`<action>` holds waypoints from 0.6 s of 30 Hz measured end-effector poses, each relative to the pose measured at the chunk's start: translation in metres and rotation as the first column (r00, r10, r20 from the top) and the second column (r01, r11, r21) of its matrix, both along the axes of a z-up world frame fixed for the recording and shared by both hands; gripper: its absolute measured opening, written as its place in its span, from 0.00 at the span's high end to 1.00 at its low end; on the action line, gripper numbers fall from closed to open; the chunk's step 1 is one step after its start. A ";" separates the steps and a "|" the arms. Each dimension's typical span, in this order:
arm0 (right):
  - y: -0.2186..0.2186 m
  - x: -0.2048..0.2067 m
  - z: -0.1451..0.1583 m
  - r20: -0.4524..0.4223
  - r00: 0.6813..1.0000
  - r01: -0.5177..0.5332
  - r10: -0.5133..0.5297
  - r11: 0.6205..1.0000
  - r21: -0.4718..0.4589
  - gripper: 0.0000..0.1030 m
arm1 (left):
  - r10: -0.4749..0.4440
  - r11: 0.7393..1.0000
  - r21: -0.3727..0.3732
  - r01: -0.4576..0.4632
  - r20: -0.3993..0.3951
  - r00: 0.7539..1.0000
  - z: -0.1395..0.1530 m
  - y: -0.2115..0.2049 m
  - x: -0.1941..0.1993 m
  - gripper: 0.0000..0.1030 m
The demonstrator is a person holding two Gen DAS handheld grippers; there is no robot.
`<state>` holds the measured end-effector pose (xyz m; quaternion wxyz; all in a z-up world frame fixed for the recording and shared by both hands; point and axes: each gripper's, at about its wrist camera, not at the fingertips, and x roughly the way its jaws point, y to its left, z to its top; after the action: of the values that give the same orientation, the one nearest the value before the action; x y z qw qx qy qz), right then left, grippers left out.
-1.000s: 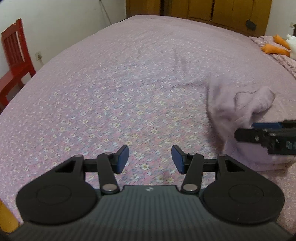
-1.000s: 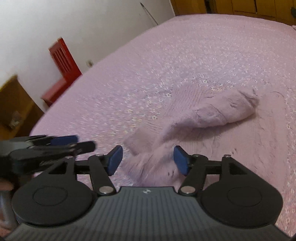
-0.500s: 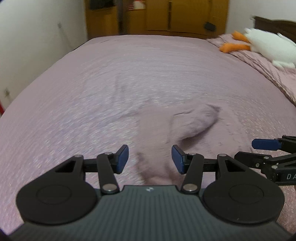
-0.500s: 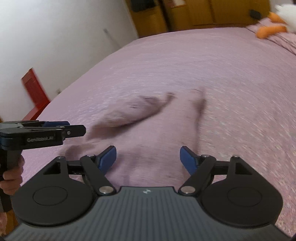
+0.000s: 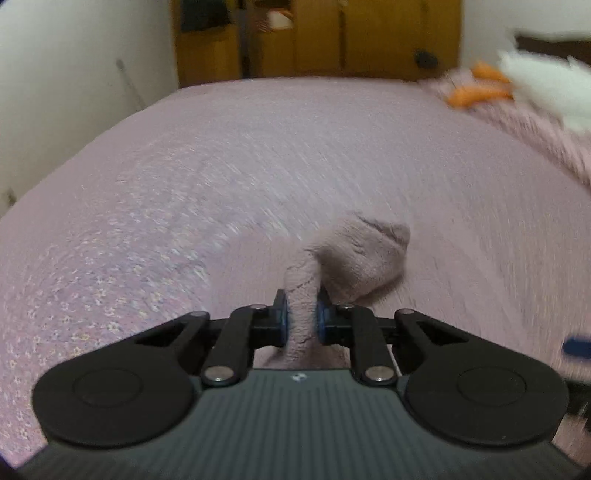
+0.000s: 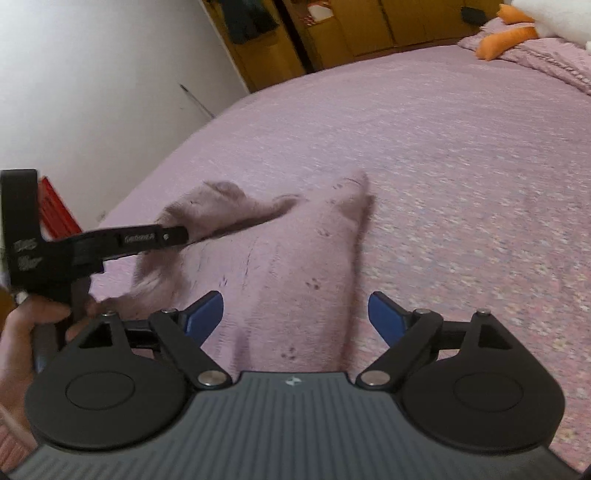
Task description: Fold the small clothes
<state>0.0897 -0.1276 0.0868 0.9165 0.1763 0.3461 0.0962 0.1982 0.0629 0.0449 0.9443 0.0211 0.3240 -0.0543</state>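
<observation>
A small fuzzy mauve garment [image 6: 295, 266] lies on the pink floral bedspread [image 6: 461, 166]. My left gripper [image 5: 301, 319] is shut on a fold of the garment [image 5: 354, 258] and lifts it off the bed; it also shows in the right wrist view [image 6: 181, 236], holding the raised flap. My right gripper [image 6: 295, 314] is open, its blue pads on either side of the garment's near end and low over it.
A white and orange plush toy [image 6: 517, 29] lies on pillows at the far right. Wooden cabinets [image 5: 314, 37] stand beyond the bed. A red chair [image 6: 55, 206] stands by the white wall on the left.
My left gripper has swung onto the garment, shut on a fold and lifted it. My right gripper has opened wider and moved over the garment's near end.
</observation>
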 end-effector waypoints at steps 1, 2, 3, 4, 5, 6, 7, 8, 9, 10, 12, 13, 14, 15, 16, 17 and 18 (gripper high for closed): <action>0.003 0.000 0.001 0.008 1.000 -0.020 0.019 1.000 0.011 0.12 | 0.024 1.000 -0.021 -0.024 0.011 1.000 0.004 0.009 0.003 0.85; 0.006 0.001 0.001 0.012 0.999 -0.036 0.036 0.999 0.018 0.11 | 0.042 0.998 -0.037 -0.041 0.011 0.999 0.005 0.018 0.007 0.85; 0.009 0.002 -0.001 0.011 0.999 -0.051 0.051 0.998 0.024 0.11 | 0.058 0.997 -0.044 -0.058 0.008 0.998 0.004 0.025 0.011 0.86; 0.013 0.004 -0.004 0.004 0.998 -0.061 0.060 0.998 0.025 0.11 | 0.093 0.995 -0.027 -0.093 0.009 0.996 0.001 0.032 0.015 0.89; 0.016 0.006 -0.007 -0.008 0.998 -0.066 0.066 0.997 0.026 0.11 | 0.121 0.993 0.006 -0.121 -0.015 0.992 -0.007 0.038 0.021 0.89; 0.017 0.007 -0.010 -0.019 0.998 -0.066 0.067 0.997 0.030 0.11 | 0.124 0.992 0.003 -0.124 -0.052 0.991 -0.014 0.043 0.027 0.88; 0.018 0.008 -0.013 -0.020 0.998 -0.061 0.061 0.998 0.031 0.10 | 0.123 0.992 -0.016 -0.125 -0.099 0.987 -0.024 0.049 0.030 0.87; 0.017 0.008 -0.014 -0.018 0.998 -0.056 0.056 0.998 0.029 0.10 | 0.122 0.992 -0.031 -0.126 -0.110 0.986 -0.030 0.053 0.030 0.87; 0.015 0.007 -0.015 -0.018 0.998 -0.055 0.056 0.998 0.033 0.10 | 0.117 0.992 -0.039 -0.122 -0.099 0.988 -0.032 0.055 0.027 0.86; 0.014 0.008 -0.014 -0.020 0.998 -0.053 0.054 0.998 0.043 0.10 | 0.110 0.993 -0.041 -0.114 -0.089 0.990 -0.031 0.057 0.024 0.86; 0.007 0.009 -0.015 -0.021 0.999 -0.041 0.043 0.997 0.070 0.09 | 0.096 0.993 -0.054 -0.101 -0.089 0.991 -0.028 0.059 0.020 0.85; 0.002 0.010 -0.015 -0.016 0.999 -0.035 0.036 0.996 0.082 0.09 | 0.090 0.993 -0.063 -0.096 -0.101 0.991 -0.025 0.061 0.017 0.81; -0.002 0.009 -0.015 -0.012 1.000 -0.023 0.024 0.996 0.088 0.08 | 0.087 0.992 -0.077 -0.096 -0.115 0.990 -0.022 0.064 0.014 0.79; -0.005 0.010 -0.016 -0.015 1.000 -0.005 0.006 0.996 0.090 0.07 | 0.084 0.991 -0.093 -0.096 -0.126 0.988 -0.019 0.067 0.009 0.70; -0.010 0.012 -0.019 -0.028 1.000 0.009 -0.007 0.995 0.098 0.07 | 0.078 0.990 -0.110 -0.093 -0.135 0.988 -0.016 0.071 0.004 0.58; -0.015 0.015 -0.023 -0.053 0.998 0.026 -0.019 0.992 0.121 0.07 | 0.071 0.987 -0.132 -0.091 -0.148 0.986 -0.013 0.074 0.000 0.50; -0.020 0.018 -0.029 -0.082 0.996 0.046 -0.033 0.987 0.157 0.07 | 0.064 0.982 -0.167 -0.093 -0.171 0.983 -0.012 0.079 -0.002 0.38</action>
<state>0.1073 -0.1478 0.0579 0.8868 0.2590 0.3699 0.0982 0.1963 0.1422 0.0330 0.9138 -0.0788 0.3956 -0.0467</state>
